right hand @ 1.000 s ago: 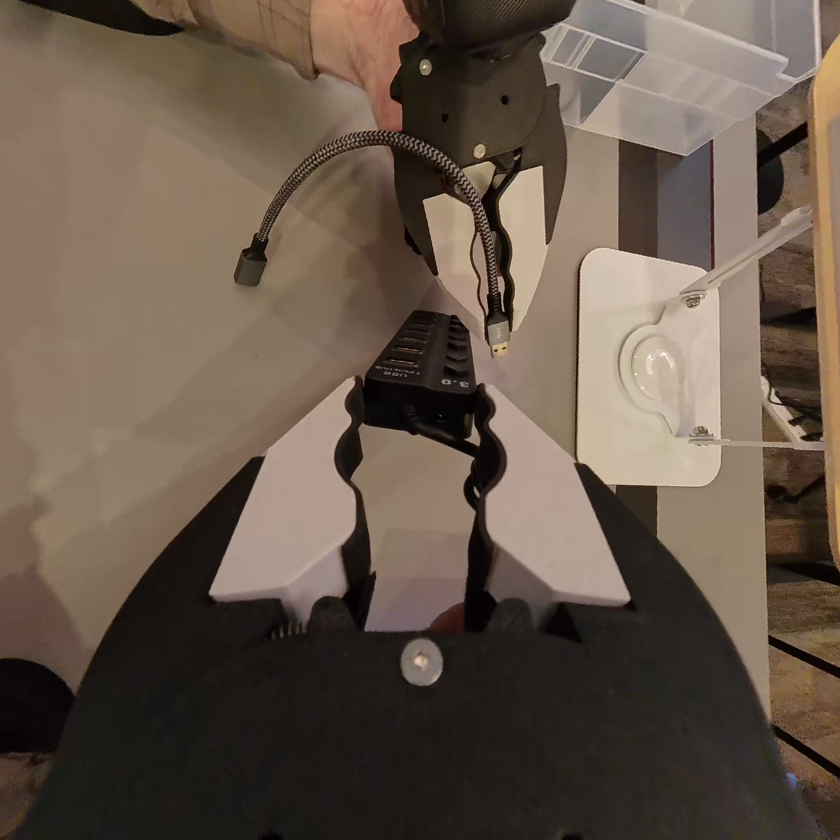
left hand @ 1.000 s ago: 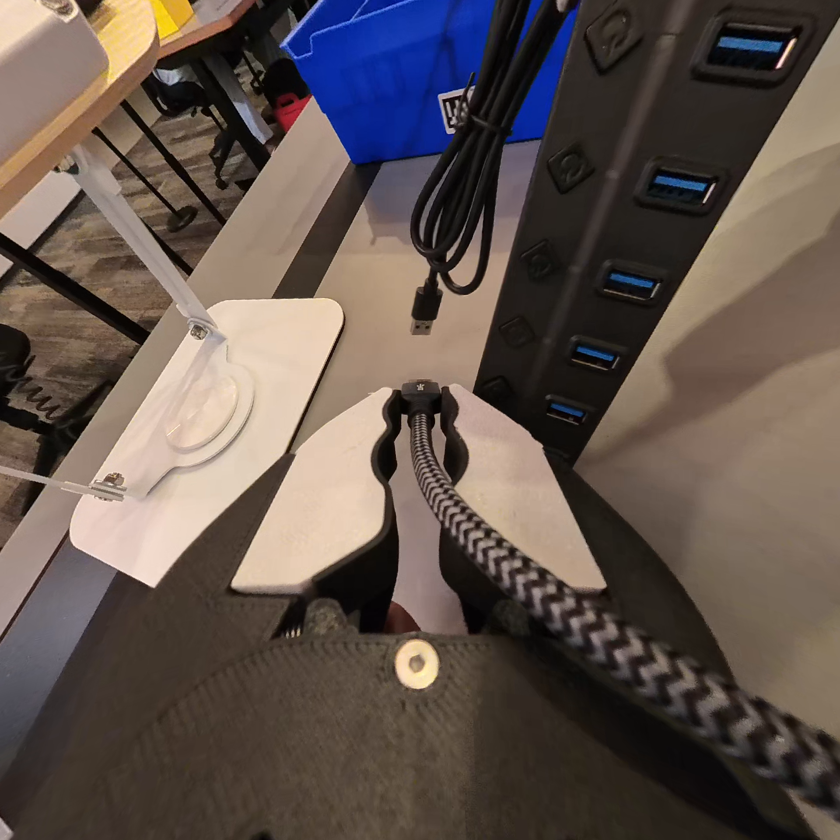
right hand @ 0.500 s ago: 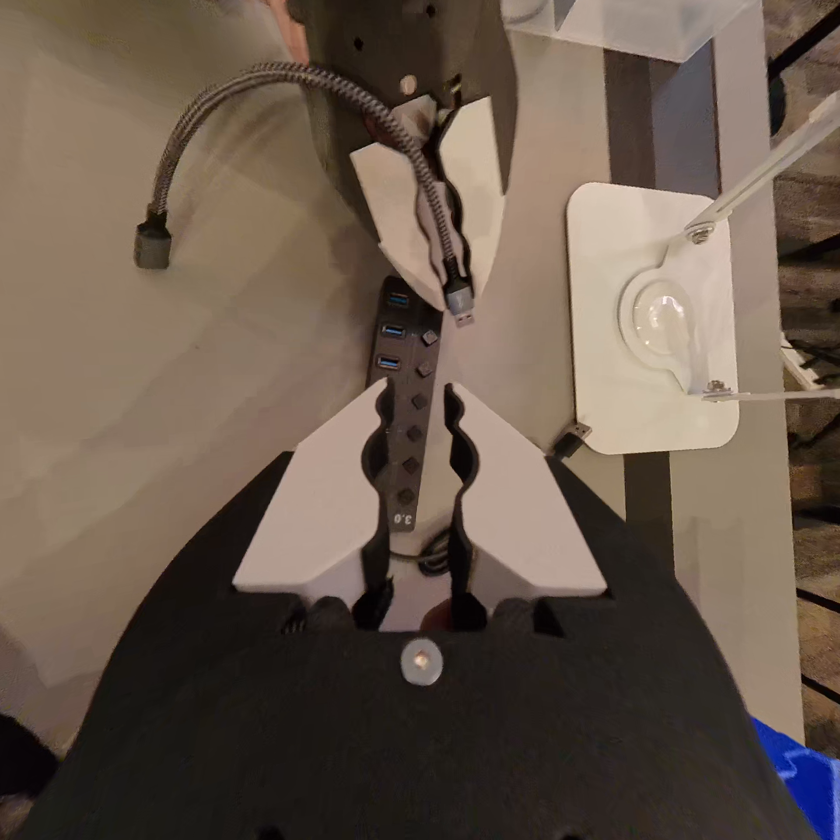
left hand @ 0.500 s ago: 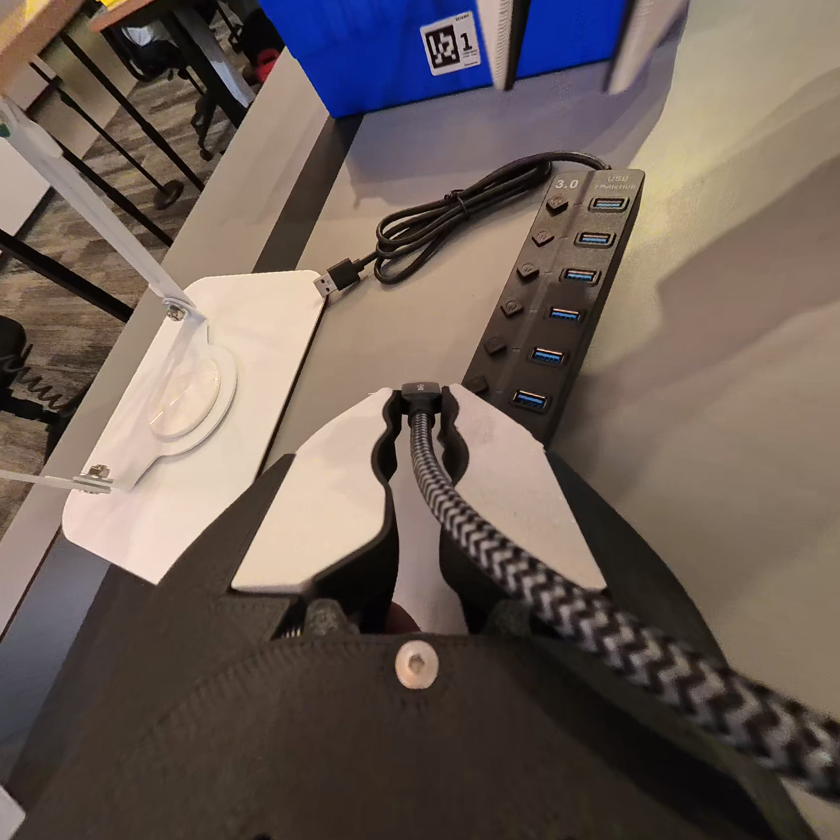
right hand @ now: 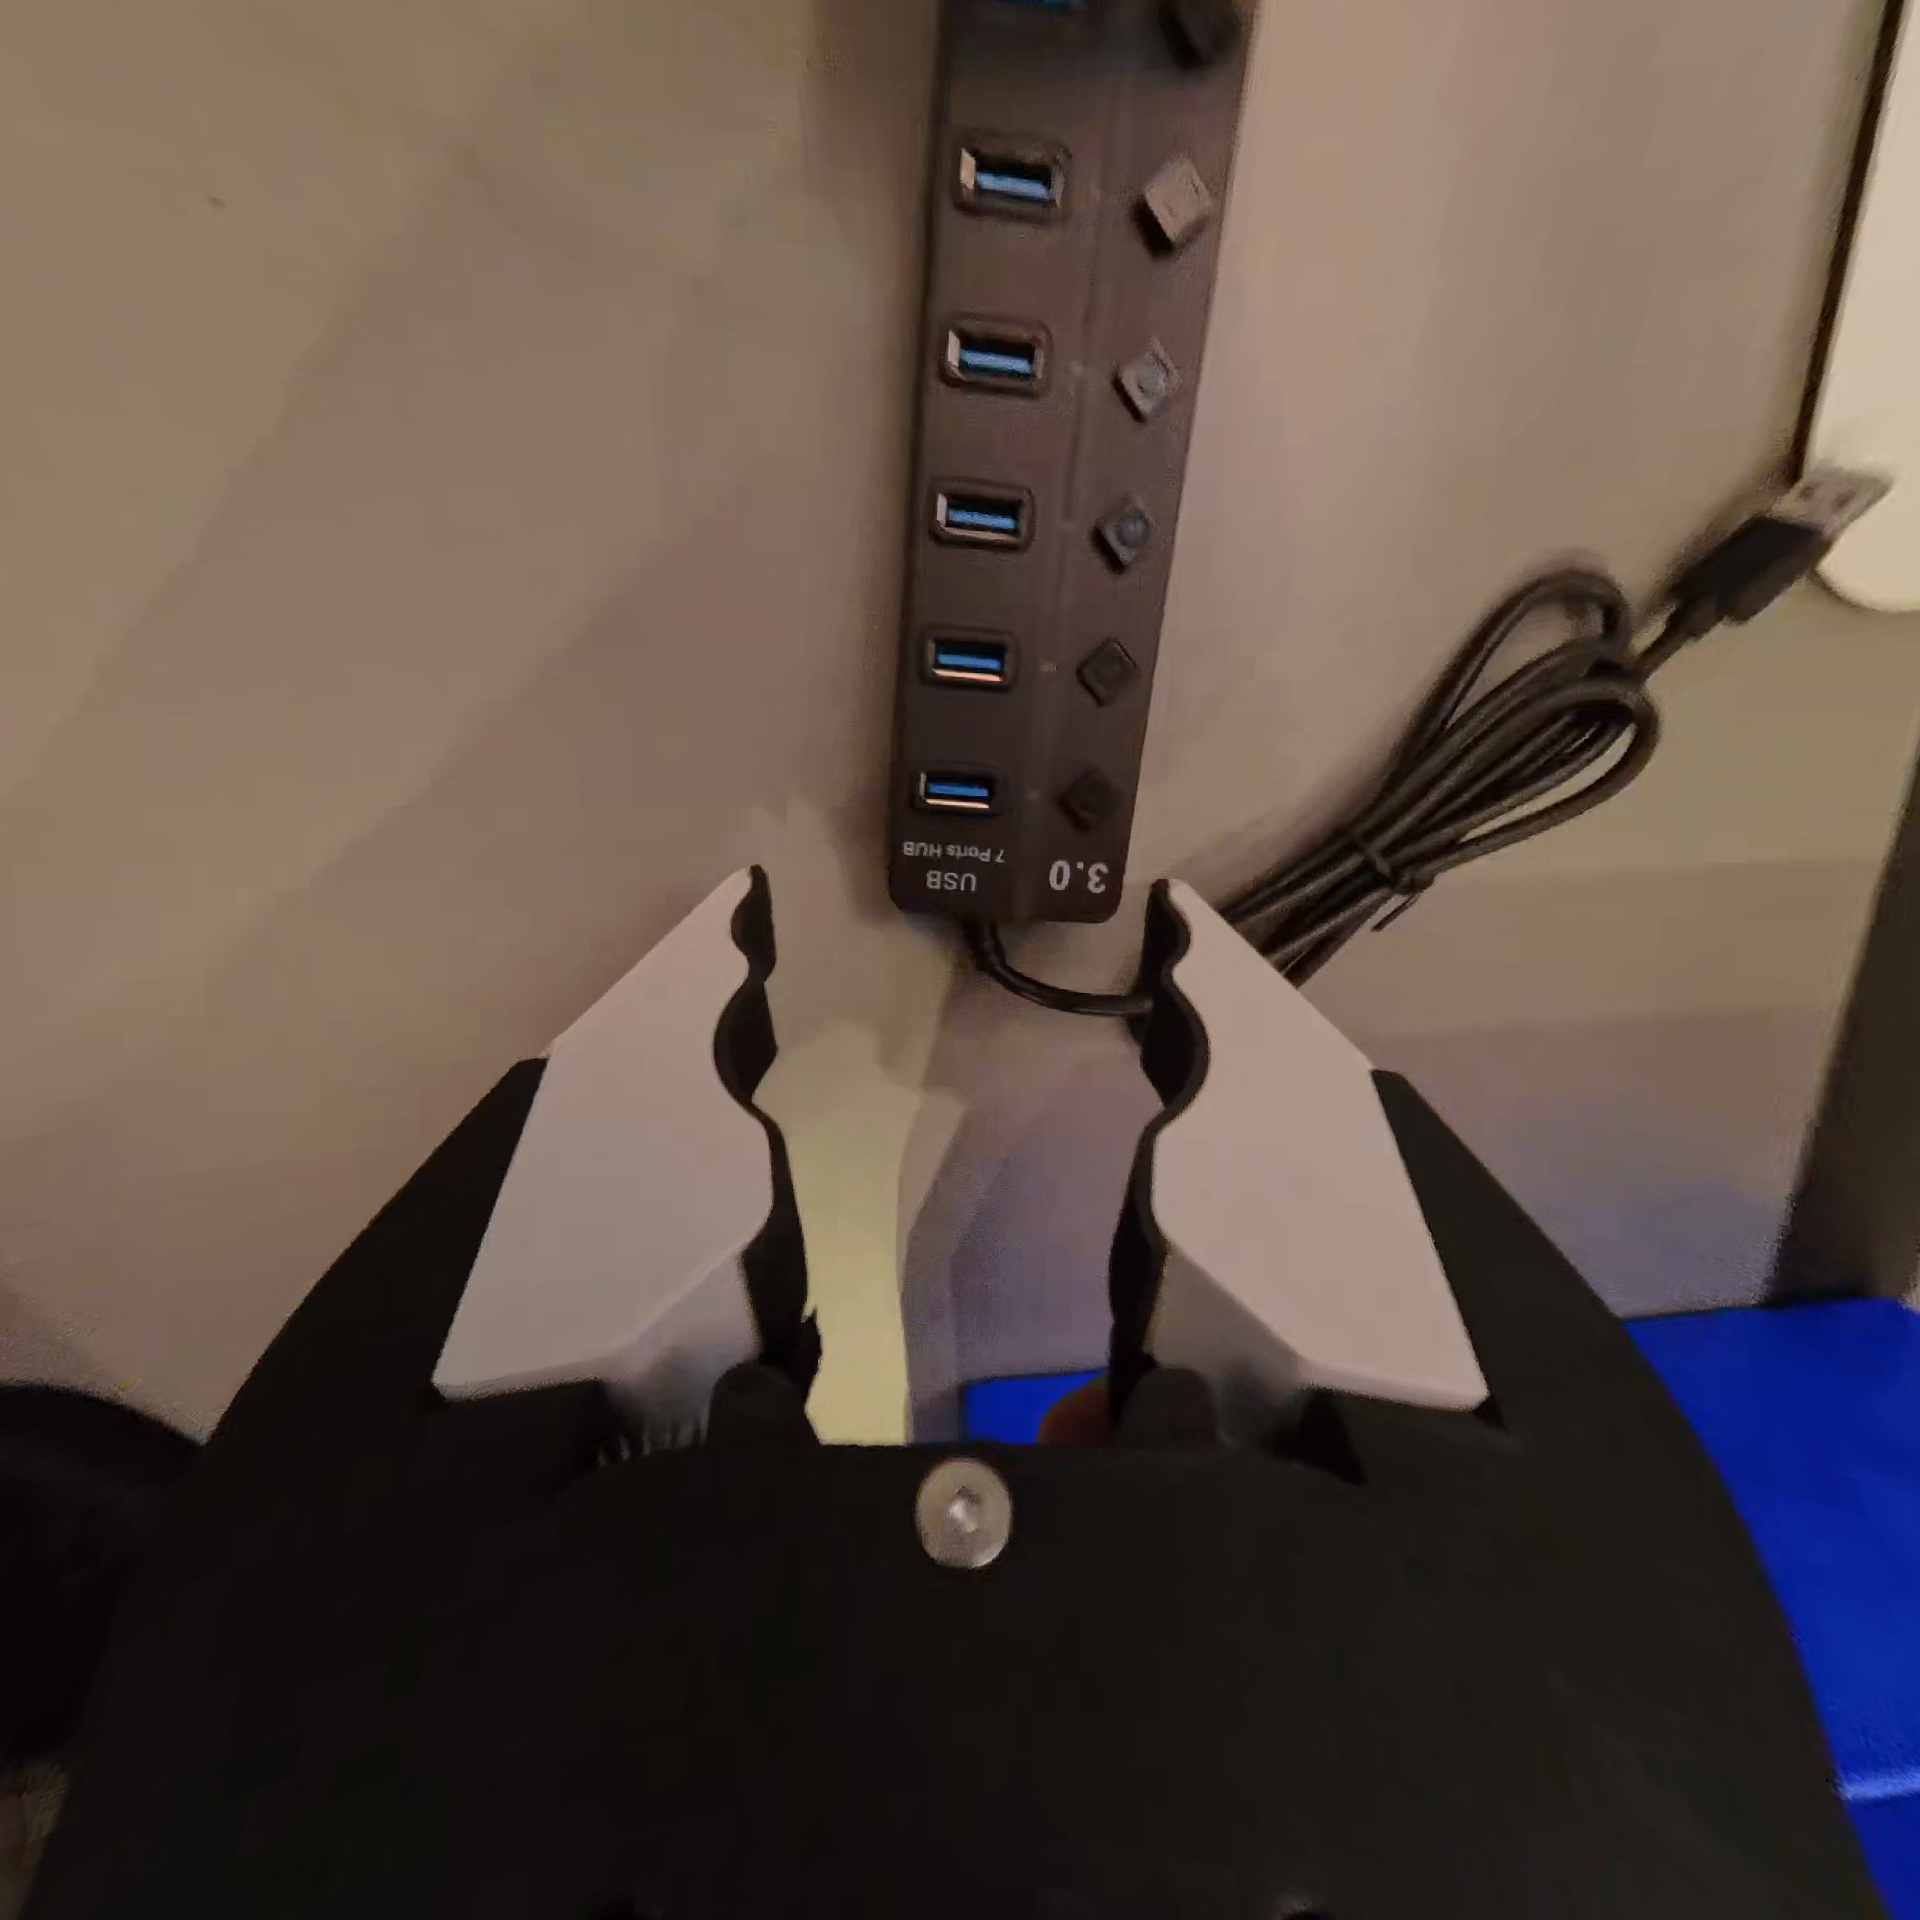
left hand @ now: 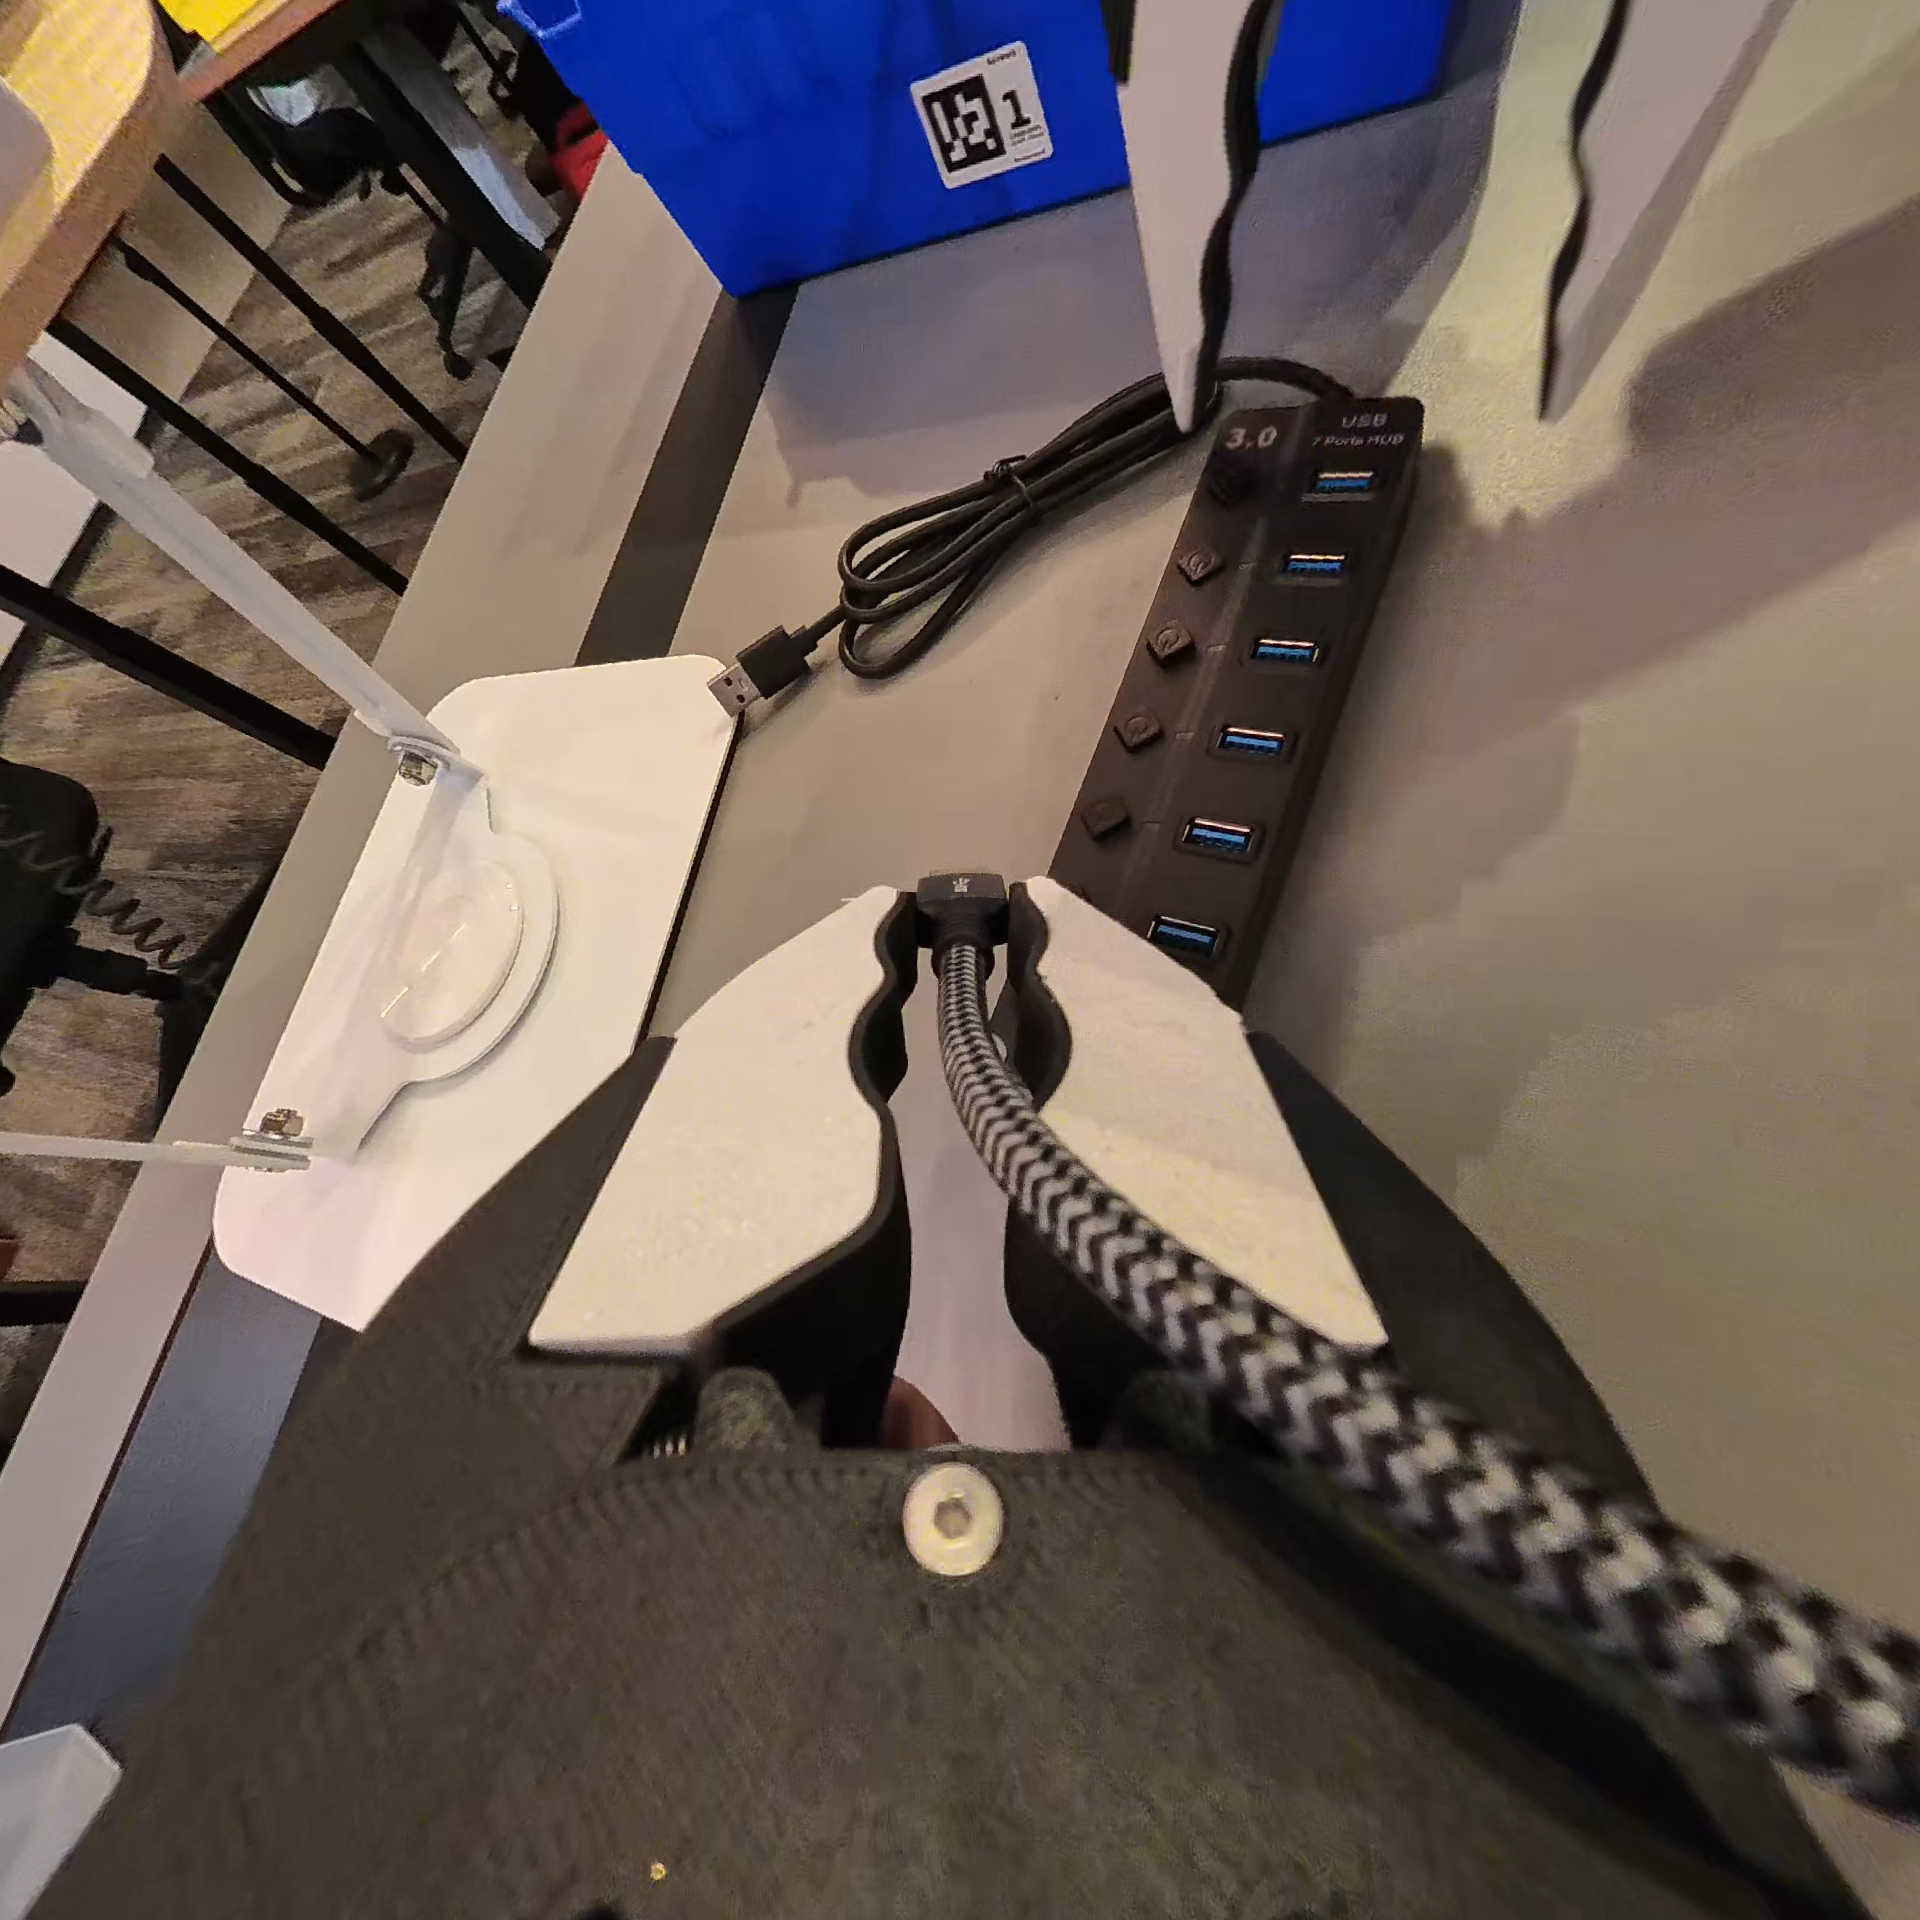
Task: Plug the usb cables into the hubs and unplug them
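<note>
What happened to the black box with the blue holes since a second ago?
The right gripper let go of the USB hub: a second ago it held the hub up off the table, and now the hub lies flat with the open fingers just behind its cable end. The left gripper stays shut on the braided cable, and the hub's black cord now rests coiled beside it.

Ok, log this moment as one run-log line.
left claw: shut on braided cable | right claw: open, at hub end | USB hub: on table, visible ports empty
</note>
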`<state>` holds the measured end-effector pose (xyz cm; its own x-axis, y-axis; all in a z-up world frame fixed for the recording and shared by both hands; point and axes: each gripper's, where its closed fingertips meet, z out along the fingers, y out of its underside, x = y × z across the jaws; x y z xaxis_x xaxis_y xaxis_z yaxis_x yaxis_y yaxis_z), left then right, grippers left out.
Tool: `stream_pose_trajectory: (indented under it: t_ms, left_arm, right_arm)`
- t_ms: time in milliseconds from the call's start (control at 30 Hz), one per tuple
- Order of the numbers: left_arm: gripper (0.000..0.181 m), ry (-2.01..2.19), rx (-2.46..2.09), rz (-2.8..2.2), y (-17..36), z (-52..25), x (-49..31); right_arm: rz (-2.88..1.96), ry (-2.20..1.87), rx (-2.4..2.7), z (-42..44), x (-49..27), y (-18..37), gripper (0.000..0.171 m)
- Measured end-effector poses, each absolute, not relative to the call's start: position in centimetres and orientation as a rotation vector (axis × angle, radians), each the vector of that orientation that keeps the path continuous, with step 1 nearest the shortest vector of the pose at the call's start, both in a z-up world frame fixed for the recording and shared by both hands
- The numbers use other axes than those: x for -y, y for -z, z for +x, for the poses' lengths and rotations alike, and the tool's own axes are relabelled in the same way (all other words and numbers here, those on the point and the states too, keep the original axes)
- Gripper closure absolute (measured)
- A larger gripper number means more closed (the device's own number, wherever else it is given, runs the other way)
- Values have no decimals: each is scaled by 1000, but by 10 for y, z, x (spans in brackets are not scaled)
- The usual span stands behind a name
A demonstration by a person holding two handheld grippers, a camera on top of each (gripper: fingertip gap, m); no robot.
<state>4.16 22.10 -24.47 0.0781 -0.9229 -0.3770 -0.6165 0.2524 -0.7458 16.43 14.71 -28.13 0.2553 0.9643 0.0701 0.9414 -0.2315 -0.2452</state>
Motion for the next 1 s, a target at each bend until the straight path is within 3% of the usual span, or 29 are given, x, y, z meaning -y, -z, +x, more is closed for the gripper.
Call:
stream_pose_trajectory:
  t_ms: [167, 400, 500, 700, 1000]
  left_arm:
    - [165, 446, -1627, -1480, 249, 39, -223]
    - [165, 447, -1652, -1509, 257, 36, -225]
    - [165, 450, -1652, -1521, 260, 32, -227]
    - [165, 463, -1636, -1525, 258, 30, -231]
    - [165, 462, -1617, -1500, 246, 29, -229]
  right_arm:
    - [-2288, -124, 1564, 173, -161, 282, 115]
    - [-2349, -225, 1444, 148, -156, 296, 104]
    - [-2289, -355, 1342, 140, -164, 297, 120]
    - [-2172, -437, 1276, 134, -166, 294, 121]
    - [-2029, -349, 1313, 126, -168, 242, 122]
